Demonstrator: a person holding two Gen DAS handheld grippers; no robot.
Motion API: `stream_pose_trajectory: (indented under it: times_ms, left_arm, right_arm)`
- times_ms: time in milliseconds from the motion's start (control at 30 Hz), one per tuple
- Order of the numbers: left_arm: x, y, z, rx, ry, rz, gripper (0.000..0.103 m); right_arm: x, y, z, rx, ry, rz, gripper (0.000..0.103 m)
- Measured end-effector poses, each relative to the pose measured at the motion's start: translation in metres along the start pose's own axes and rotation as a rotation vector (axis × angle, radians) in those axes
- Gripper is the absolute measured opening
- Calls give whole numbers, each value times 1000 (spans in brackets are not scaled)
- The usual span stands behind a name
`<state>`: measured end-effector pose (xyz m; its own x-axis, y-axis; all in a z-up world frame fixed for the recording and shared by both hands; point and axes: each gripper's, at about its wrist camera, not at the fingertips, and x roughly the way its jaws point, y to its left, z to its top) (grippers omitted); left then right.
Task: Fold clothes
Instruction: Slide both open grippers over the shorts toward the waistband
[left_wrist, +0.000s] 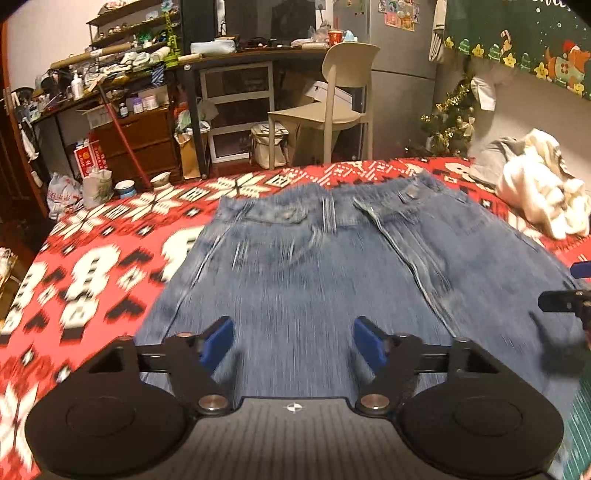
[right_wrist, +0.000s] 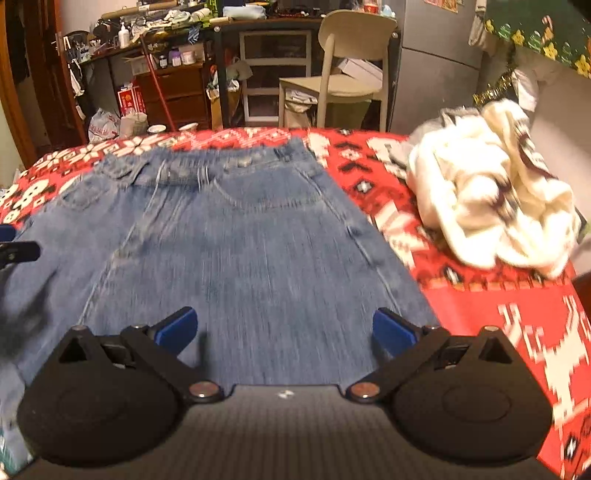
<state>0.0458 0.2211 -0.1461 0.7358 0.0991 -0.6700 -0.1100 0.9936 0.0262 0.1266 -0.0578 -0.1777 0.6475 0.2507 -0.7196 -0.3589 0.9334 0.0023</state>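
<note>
Item: jeans (left_wrist: 332, 280), blue denim, spread flat on the bed (left_wrist: 92, 266) over a red-and-white patterned blanket, waistband at the far side, legs running toward the cameras; both views are motion-blurred. Status: laid out and smoothed, no fold visible yet; judged to be at the very start of folding, with every fold still to make. Second item: a crumpled white garment (right_wrist: 491, 192) heaped on the bed to the right of the jeans, apart from them, unfolded and apparently waiting its turn. Left tongs (left_wrist: 293, 345): jaws parted to a middling gap above the denim, nothing between the pads, nothing held. Right tongs (right_wrist: 284, 328): jaws spread wide above the right half of the jeans, likewise empty. Each tool's tip shows at the edge of the other's view, so the two work side by side. Background: chair (left_wrist: 332, 99), cluttered desk and shelves beyond the bed, not involved.
</note>
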Motion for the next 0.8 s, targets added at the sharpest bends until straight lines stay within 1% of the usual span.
stream_pose_trajectory:
  times_ms: [33, 100, 200, 233, 367, 500, 600, 800]
  left_arm:
    - [9, 2, 5, -2, 9, -4, 53]
    - [24, 5, 13, -9, 25, -10, 40]
    - [39, 11, 17, -24, 45, -18, 28]
    - [44, 13, 18, -30, 51, -20, 27]
    - [42, 11, 15, -1, 45, -5, 26]
    - [31, 4, 7, 35, 44, 20, 26]
    - [19, 1, -3, 41, 59, 19, 25]
    - [-10, 4, -31, 23, 72, 23, 25]
  right_arm:
    - [5, 2, 6, -8, -3, -2, 102]
    - [17, 5, 16, -28, -6, -7, 102]
    - [32, 11, 28, -60, -11, -15, 102]
    - [36, 12, 31, -56, -9, -13, 102]
    - [53, 13, 39, -42, 2, -5, 102]
    - [58, 12, 31, -27, 21, -5, 102]
    - [51, 9, 22, -13, 32, -5, 102]
    - [20, 3, -9, -13, 46, -19, 102]
